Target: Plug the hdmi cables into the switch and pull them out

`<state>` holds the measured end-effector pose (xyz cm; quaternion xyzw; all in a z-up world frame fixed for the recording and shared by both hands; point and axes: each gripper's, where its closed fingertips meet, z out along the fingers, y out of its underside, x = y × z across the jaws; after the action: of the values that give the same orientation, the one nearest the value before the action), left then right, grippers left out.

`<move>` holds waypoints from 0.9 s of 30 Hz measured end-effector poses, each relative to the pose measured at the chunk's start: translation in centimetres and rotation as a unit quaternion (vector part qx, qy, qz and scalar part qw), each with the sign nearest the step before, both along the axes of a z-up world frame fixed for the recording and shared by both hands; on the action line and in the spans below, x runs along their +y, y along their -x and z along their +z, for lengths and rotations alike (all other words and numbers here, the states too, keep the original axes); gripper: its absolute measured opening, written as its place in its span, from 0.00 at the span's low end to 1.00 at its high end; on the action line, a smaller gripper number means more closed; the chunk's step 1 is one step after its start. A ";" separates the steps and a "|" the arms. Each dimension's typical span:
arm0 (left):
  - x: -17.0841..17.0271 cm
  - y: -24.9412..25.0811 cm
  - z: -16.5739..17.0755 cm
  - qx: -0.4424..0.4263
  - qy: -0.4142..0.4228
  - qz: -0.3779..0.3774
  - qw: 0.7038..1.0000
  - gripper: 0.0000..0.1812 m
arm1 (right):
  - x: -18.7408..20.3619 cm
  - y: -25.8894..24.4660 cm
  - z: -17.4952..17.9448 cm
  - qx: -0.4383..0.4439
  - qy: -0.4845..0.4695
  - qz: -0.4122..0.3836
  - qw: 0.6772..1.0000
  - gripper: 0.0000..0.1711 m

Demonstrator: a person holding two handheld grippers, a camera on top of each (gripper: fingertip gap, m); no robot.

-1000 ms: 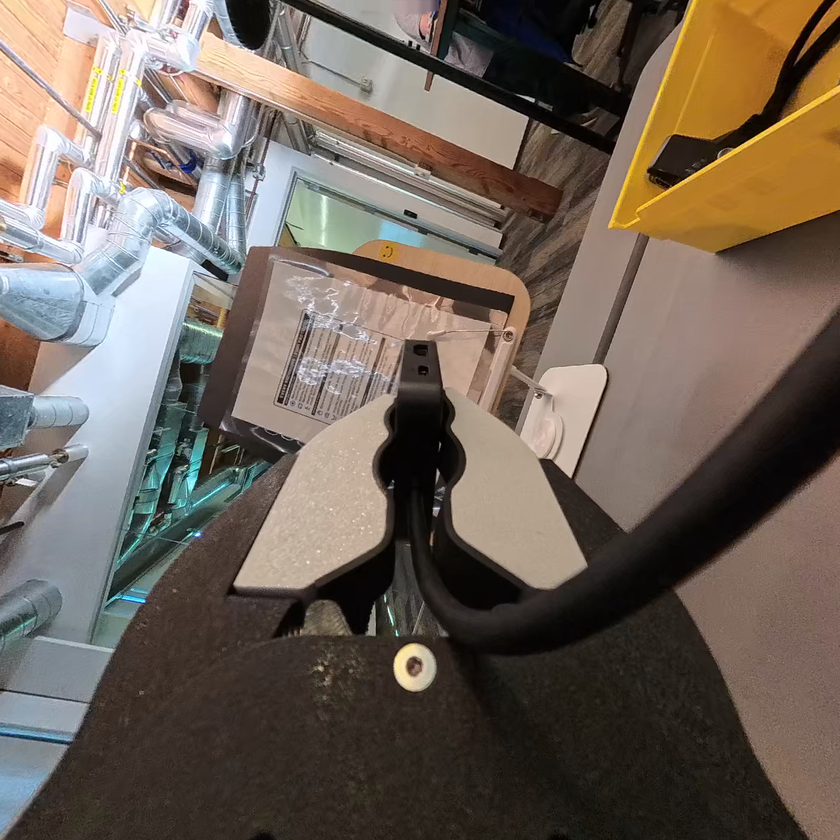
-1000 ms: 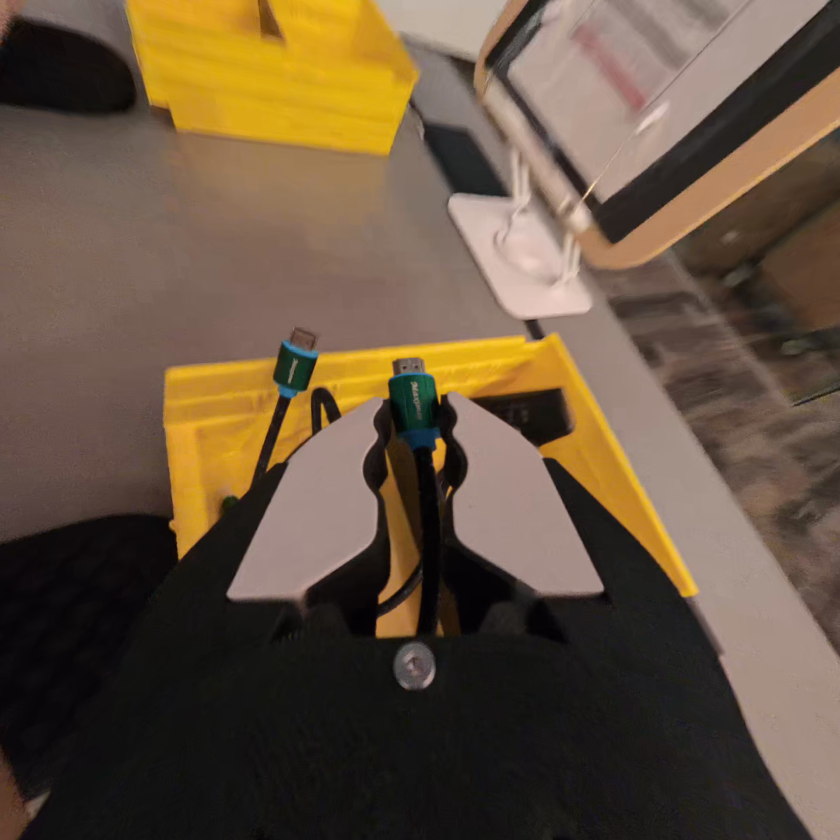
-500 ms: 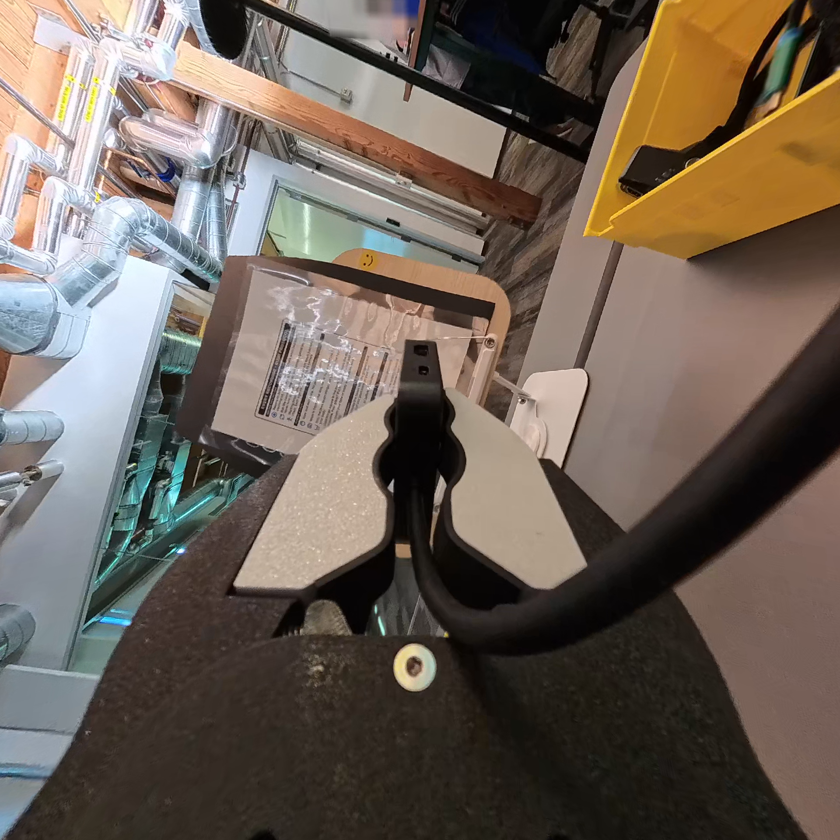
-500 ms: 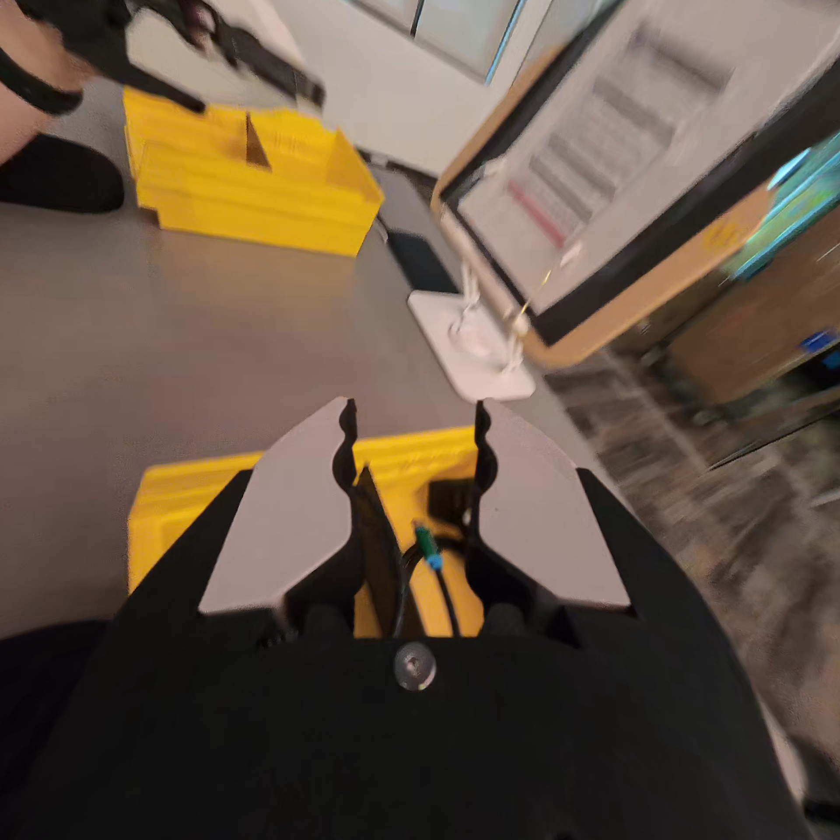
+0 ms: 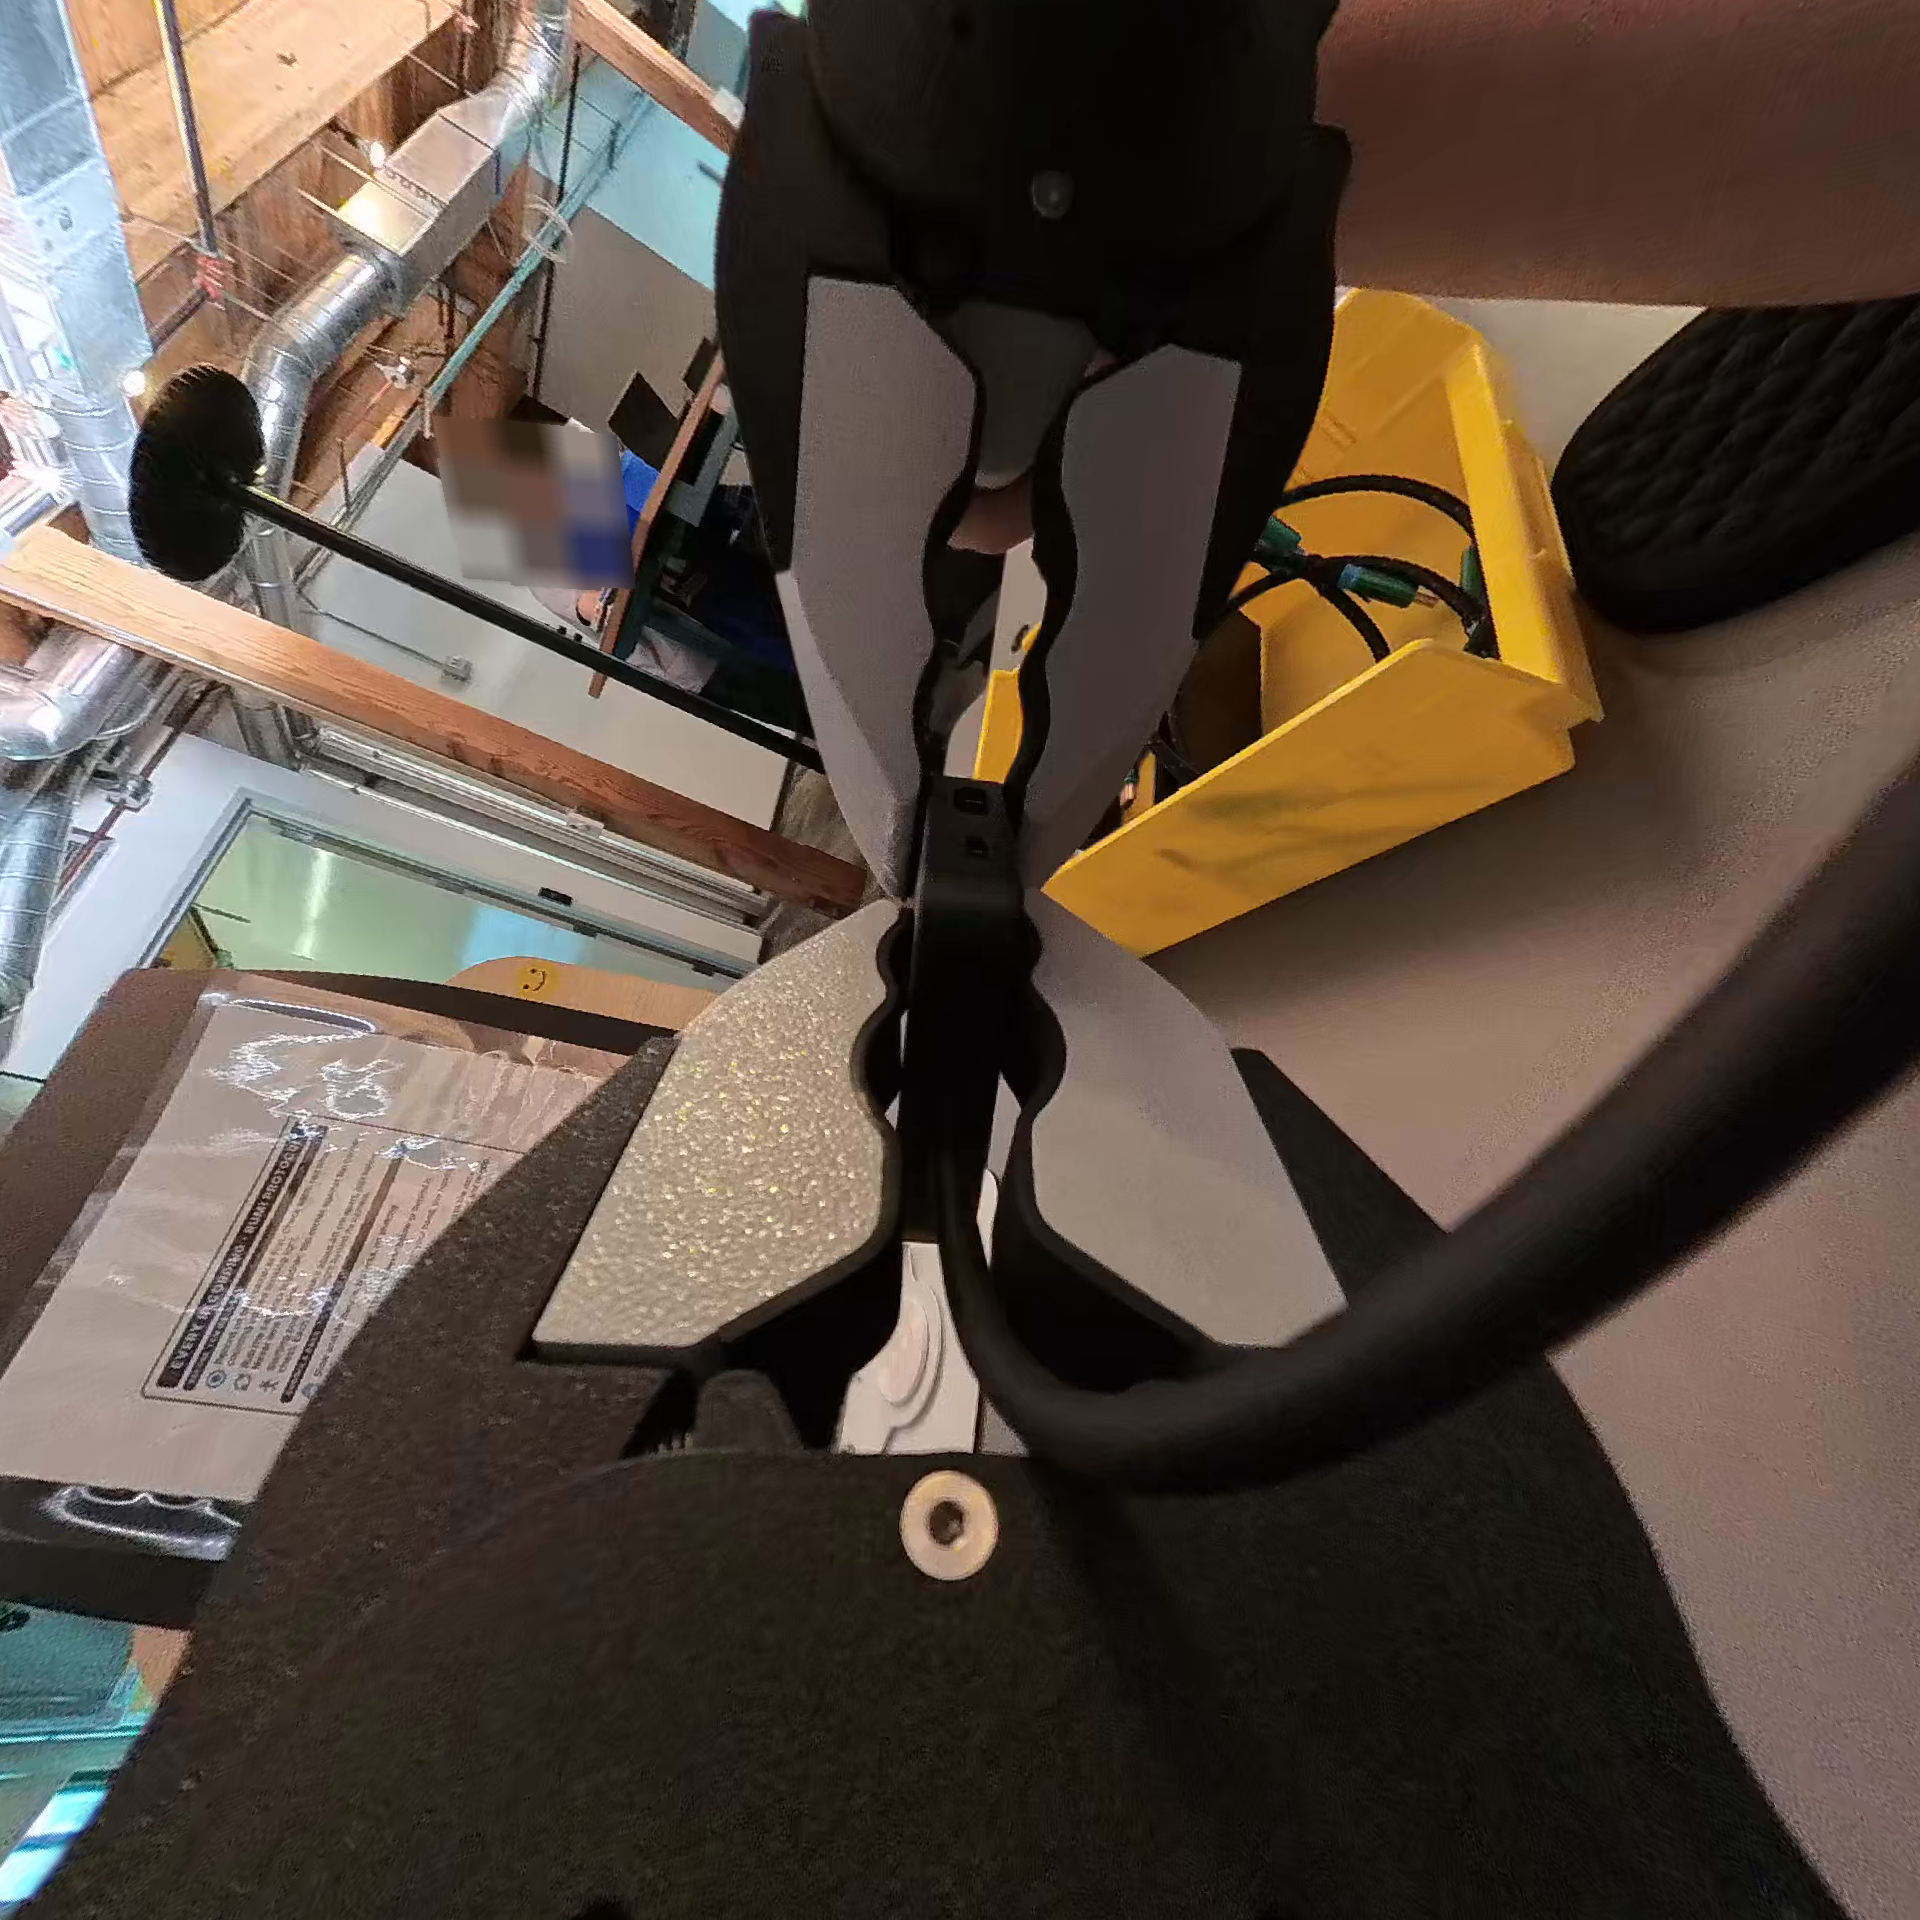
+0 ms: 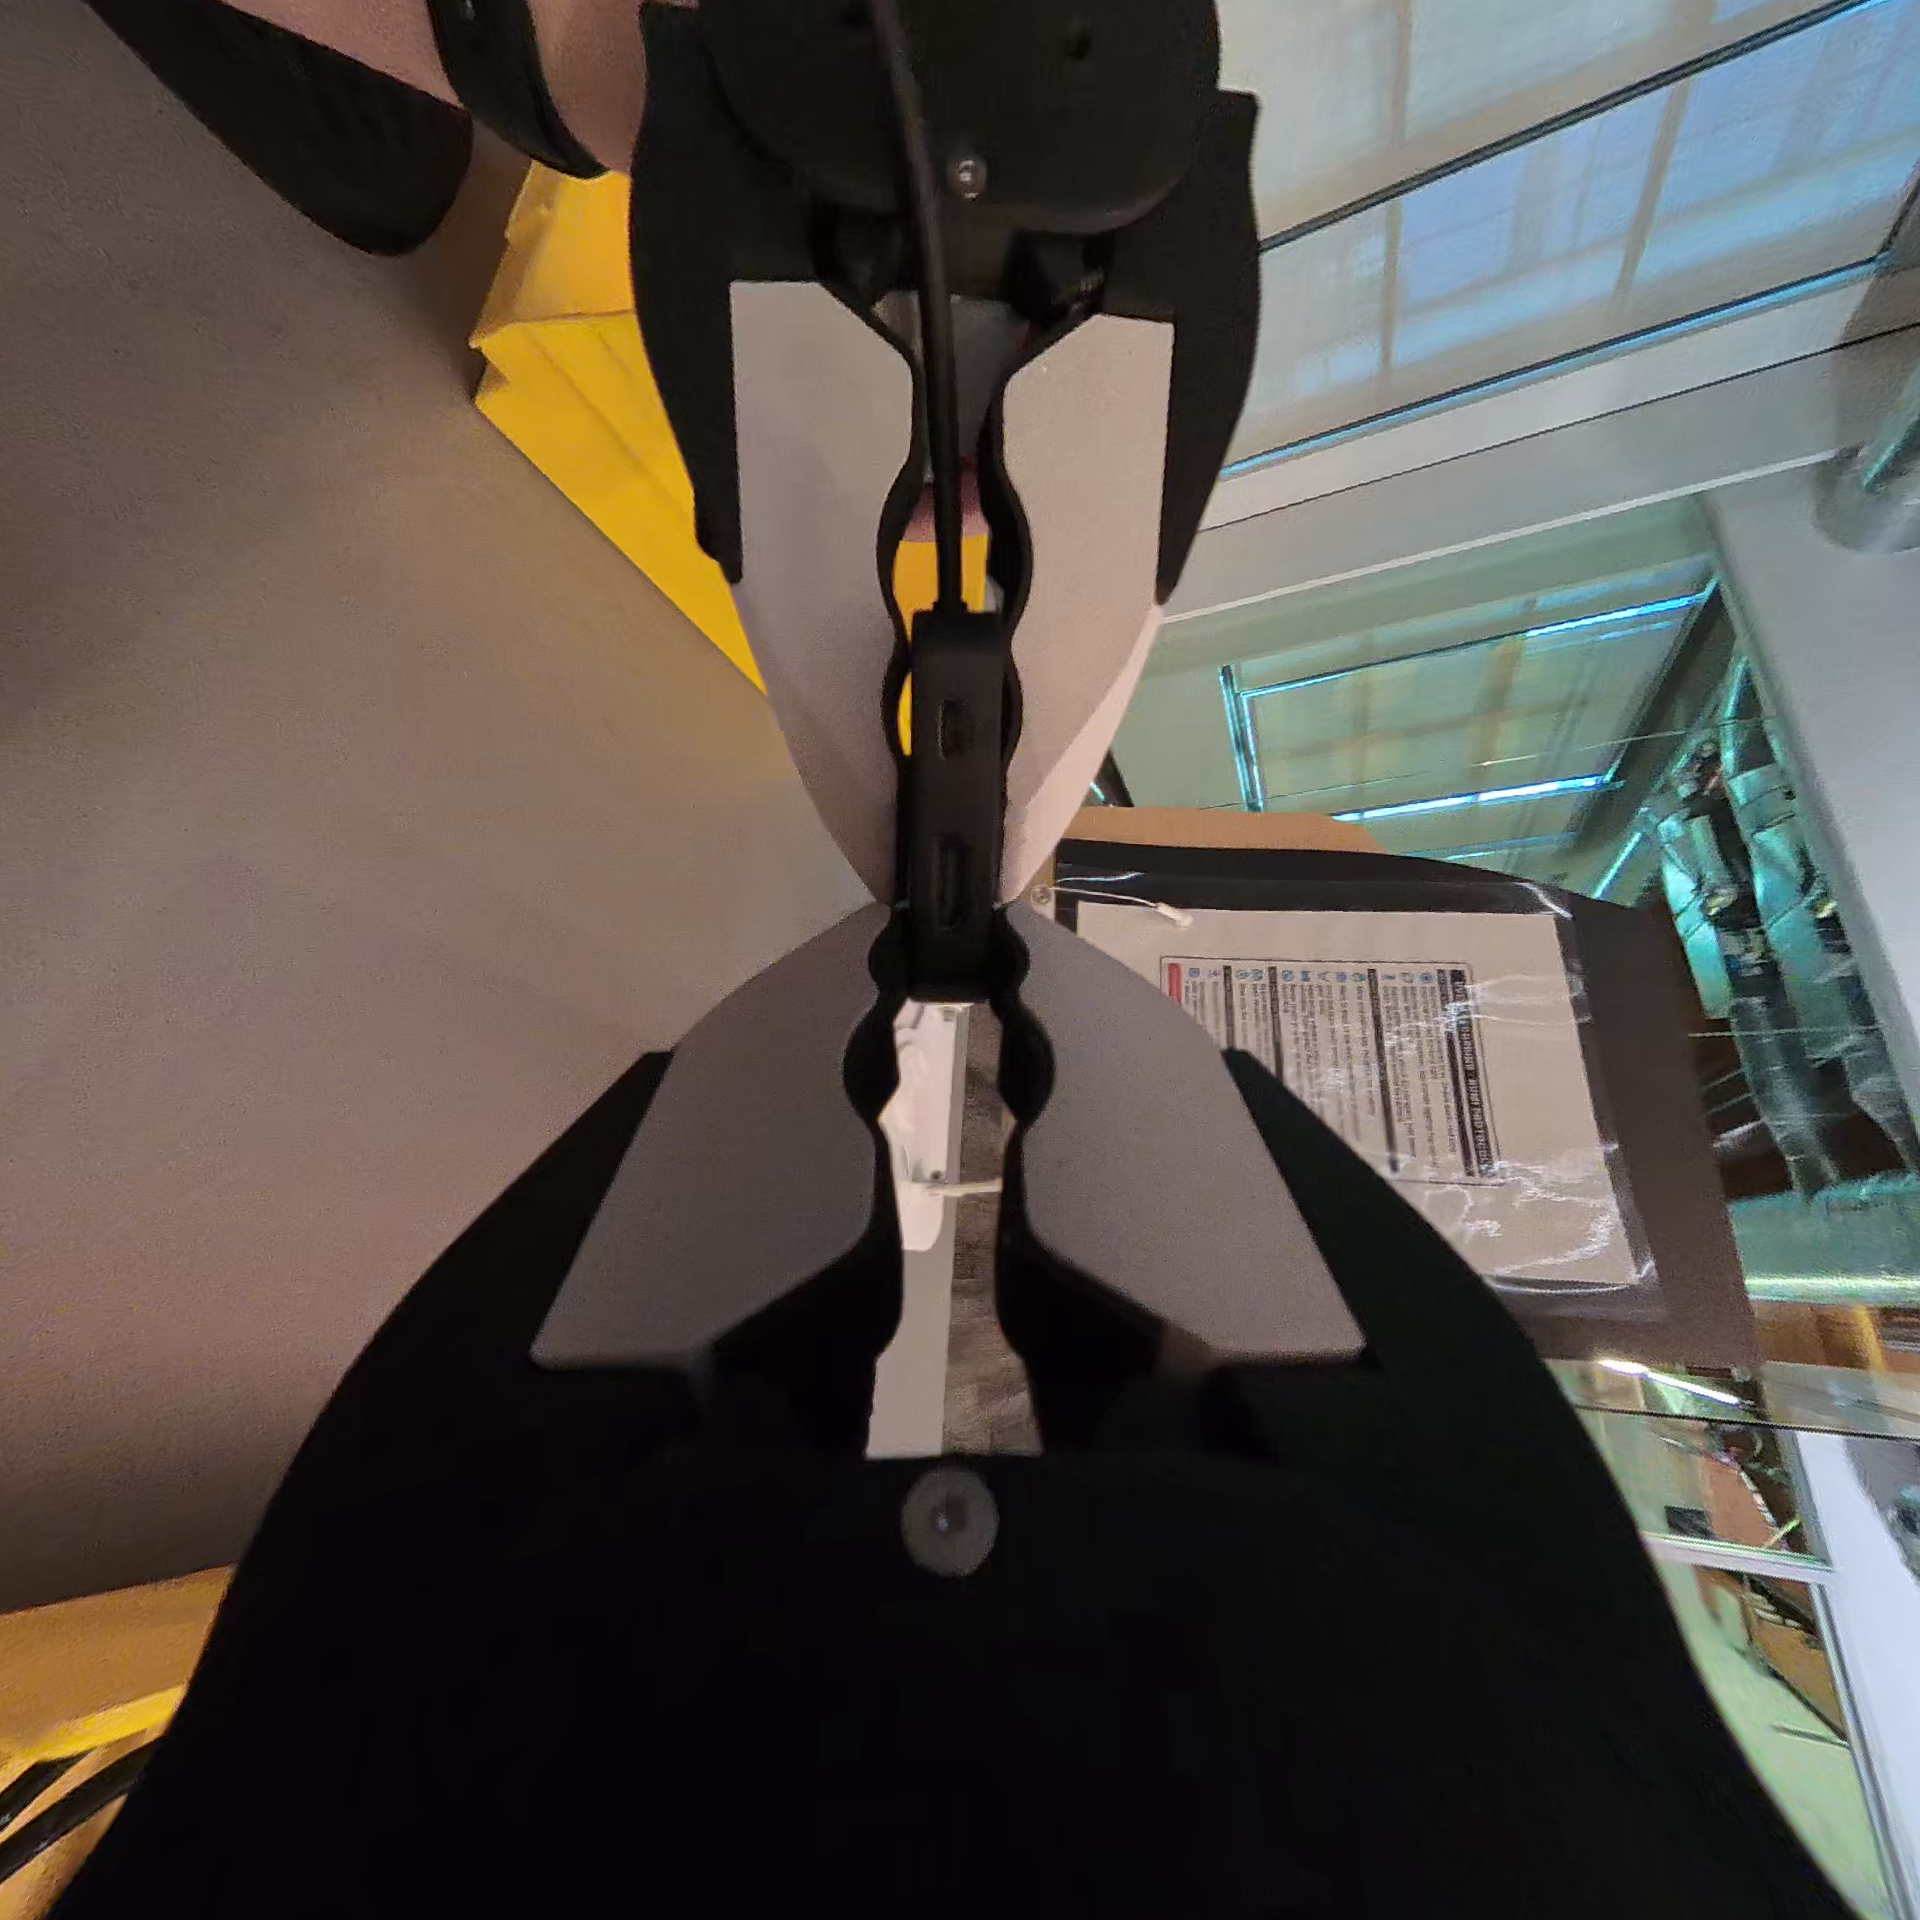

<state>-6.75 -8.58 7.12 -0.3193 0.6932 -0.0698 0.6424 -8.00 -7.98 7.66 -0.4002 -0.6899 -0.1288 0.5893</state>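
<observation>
A small black switch (image 5: 966, 862) hangs in the air above the grey table (image 5: 1558, 987). My left gripper (image 5: 961, 935) is shut on its cable end. My right gripper (image 5: 968, 831) faces it from the far side and is shut on the other end. In the right wrist view the switch (image 6: 951, 790) shows two empty ports, held between my right gripper (image 6: 951, 945) and the left gripper (image 6: 951, 883). Its thick black cable (image 5: 1558, 1195) loops off to the right. HDMI cables with green plugs (image 5: 1382, 592) lie in a yellow bin (image 5: 1351, 790).
A framed sign board (image 6: 1403, 1091) on a white stand (image 6: 925, 1122) stands at the table's edge. A second yellow bin (image 6: 582, 395) sits behind the left gripper. A black padded sleeve (image 5: 1745, 436) rests on the table by the cable bin. The tips of both grippers are at nearly the same place.
My right gripper let go of a green HDMI plug over the yellow bin, opened, swung up to face the left gripper and closed on the switch's free end. The left kept its hold.
</observation>
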 end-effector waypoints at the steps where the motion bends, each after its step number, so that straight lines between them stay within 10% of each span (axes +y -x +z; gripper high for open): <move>1: 0.0 -0.1 0.0 -0.001 0.002 0.000 1.000 0.08 | 0.0 -0.1 0.0 0.000 0.006 -0.001 1.000 0.09; 8: 4.2 2.1 -0.6 0.022 -0.009 0.098 0.995 0.05 | 0.7 -3.8 1.1 -0.003 0.010 -0.071 0.997 0.09; 15: 5.9 4.6 1.0 -0.007 -0.007 0.144 0.990 0.00 | 5.0 -18.5 0.9 0.101 0.097 -0.280 0.950 0.09; 27: 6.2 3.9 -0.1 0.029 -0.009 0.159 0.987 0.00 | 10.2 -27.3 -14.6 0.110 0.411 -0.398 0.812 0.09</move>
<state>-10.68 -2.38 7.02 -0.4218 0.6526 0.0487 0.6275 19.31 2.18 -6.98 -0.8565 -0.3895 -0.0116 0.3385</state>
